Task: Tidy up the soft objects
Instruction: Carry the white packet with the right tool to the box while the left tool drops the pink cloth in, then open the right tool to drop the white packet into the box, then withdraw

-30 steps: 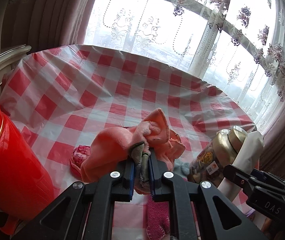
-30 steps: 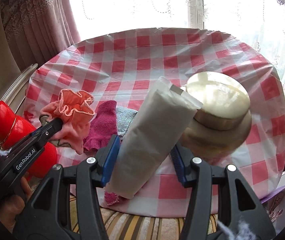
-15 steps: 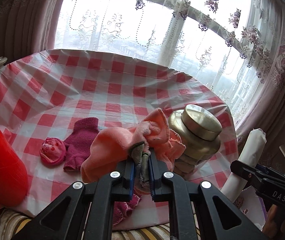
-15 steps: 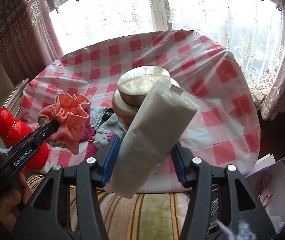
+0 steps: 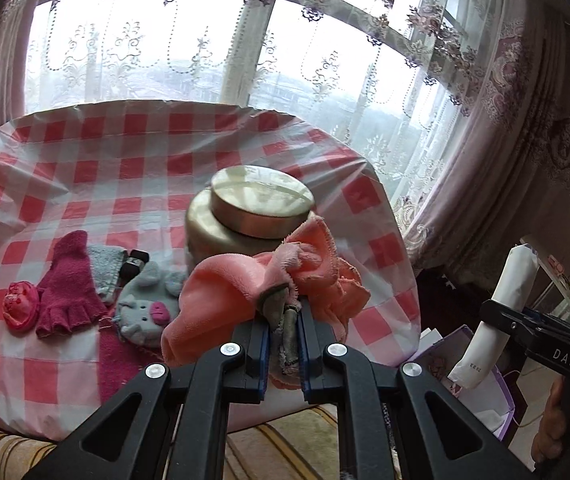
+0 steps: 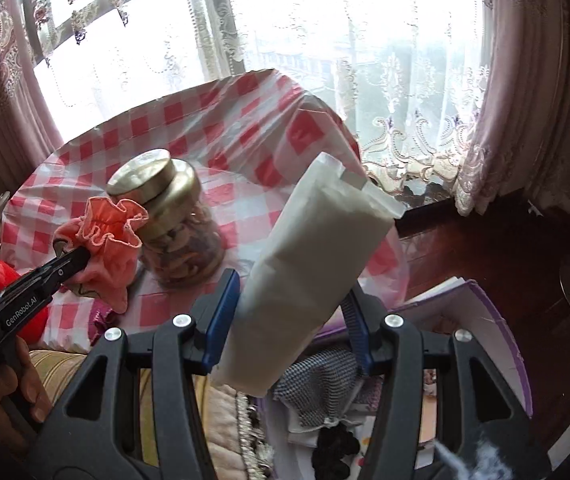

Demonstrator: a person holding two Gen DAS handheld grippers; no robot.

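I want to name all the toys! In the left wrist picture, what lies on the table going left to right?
Pink rosette → magenta fingerless glove → grey knit piece → grey mouse plush → gold-lidded jar.

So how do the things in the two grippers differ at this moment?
The left gripper pinches a floppy peach cloth that bunches and droops; the right gripper clamps a firm white packet that juts out tilted. The left jaws are nearly shut on thin fabric, while the right jaws stand wide around the bulky packet. The cloth is fuzzy with frayed edges; the packet is smooth. Both are held off the table.
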